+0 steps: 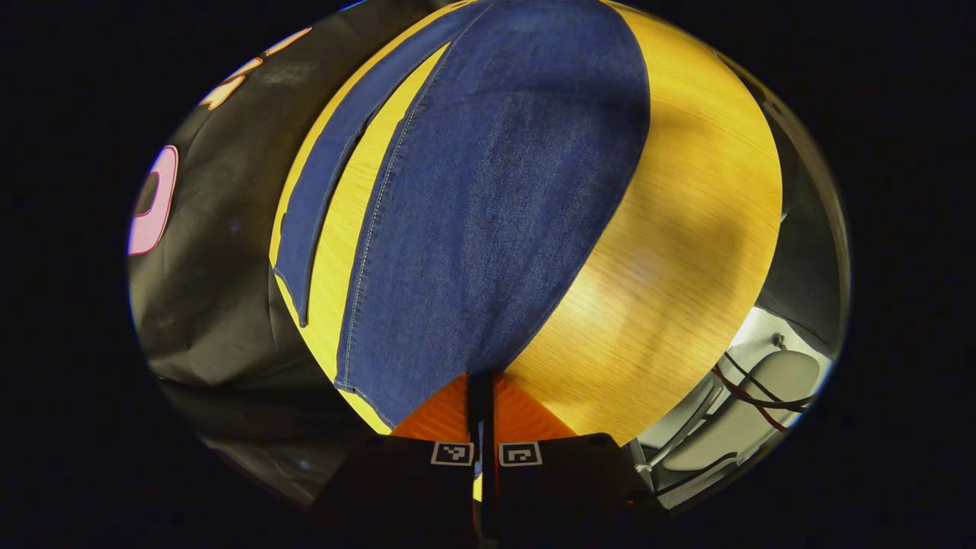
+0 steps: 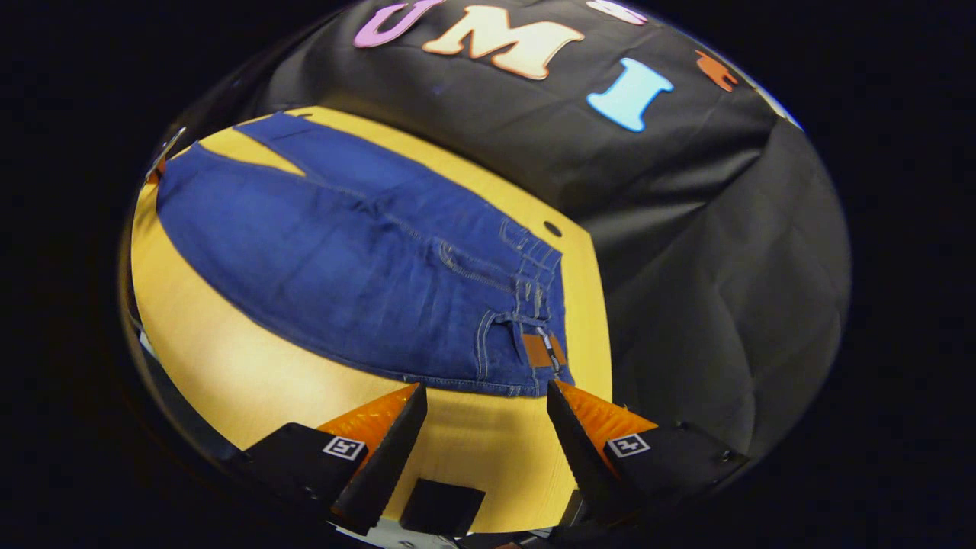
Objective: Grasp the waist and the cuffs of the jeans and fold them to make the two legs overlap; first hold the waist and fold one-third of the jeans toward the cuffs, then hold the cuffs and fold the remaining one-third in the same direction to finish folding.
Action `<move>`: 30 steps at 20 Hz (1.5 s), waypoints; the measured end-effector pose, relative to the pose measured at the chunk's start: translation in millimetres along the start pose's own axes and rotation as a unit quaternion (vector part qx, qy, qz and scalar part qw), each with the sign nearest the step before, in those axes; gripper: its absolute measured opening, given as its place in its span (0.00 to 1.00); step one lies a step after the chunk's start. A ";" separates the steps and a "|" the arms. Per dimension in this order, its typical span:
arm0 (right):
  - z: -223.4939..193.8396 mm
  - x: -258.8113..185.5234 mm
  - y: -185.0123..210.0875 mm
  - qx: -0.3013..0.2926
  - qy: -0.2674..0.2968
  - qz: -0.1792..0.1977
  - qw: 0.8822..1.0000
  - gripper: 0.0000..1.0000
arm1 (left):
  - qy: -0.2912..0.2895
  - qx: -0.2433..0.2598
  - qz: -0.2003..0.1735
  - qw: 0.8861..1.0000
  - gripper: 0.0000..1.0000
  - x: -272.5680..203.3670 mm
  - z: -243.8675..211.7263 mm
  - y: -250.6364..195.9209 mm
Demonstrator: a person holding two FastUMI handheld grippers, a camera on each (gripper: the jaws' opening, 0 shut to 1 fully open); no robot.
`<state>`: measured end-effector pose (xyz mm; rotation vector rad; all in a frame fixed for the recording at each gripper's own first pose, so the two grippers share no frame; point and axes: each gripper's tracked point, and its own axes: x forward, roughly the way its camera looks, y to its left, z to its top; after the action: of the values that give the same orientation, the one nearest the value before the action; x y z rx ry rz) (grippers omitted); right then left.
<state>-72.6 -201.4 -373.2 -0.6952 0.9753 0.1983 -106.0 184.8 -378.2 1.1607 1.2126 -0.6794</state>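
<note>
Blue jeans (image 2: 351,259) lie flat on the yellow wooden table (image 2: 252,374), waistband with a brown patch (image 2: 543,349) nearest my right gripper. My right gripper (image 2: 484,393) is open, its fingertips just short of the waistband edge, one on each side of the patch corner. In the left gripper view one jeans leg (image 1: 488,213) runs away from me, with the other leg (image 1: 324,175) as a narrow strip to its left. My left gripper (image 1: 480,377) is shut on the cuff end of the near leg, and the denim reaches right to its tips.
Black booth cloth (image 2: 709,252) hangs close behind and beside the table. A round hole (image 2: 552,229) sits in the tabletop near the waistband. Past the table edge stands a light chair (image 1: 762,404) with cables over it. Bare wood (image 1: 686,229) lies right of the leg.
</note>
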 end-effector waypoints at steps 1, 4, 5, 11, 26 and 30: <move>-2.8 4.9 3.4 -0.013 0.009 0.011 1.000 0.99 | 0.002 -0.002 -0.001 1.000 0.00 0.3 0.1 0.0; -16.1 22.1 12.9 -0.060 0.035 0.033 0.997 0.99 | 0.008 -0.007 0.000 1.000 0.00 0.3 0.3 -0.1; -20.2 26.9 15.7 -0.074 0.042 0.039 0.996 0.99 | 0.009 -0.008 0.001 1.000 0.00 0.6 0.4 0.2; -1.5 51.0 17.1 -0.140 0.031 0.049 0.989 0.91 | 0.014 -0.009 0.000 1.000 0.00 1.0 0.8 0.3; 5.1 71.7 30.8 -0.145 0.050 0.079 0.985 0.03 | 0.036 -0.041 -0.001 0.999 0.00 0.3 1.8 2.0; 18.0 60.6 21.9 -0.074 0.016 0.060 0.995 0.03 | 0.040 -0.118 0.013 0.992 0.00 -7.8 5.3 15.3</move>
<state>-36.0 -182.2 -425.8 -0.7778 1.0406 0.3687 -92.5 183.5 -366.3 1.0121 1.3055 -0.4584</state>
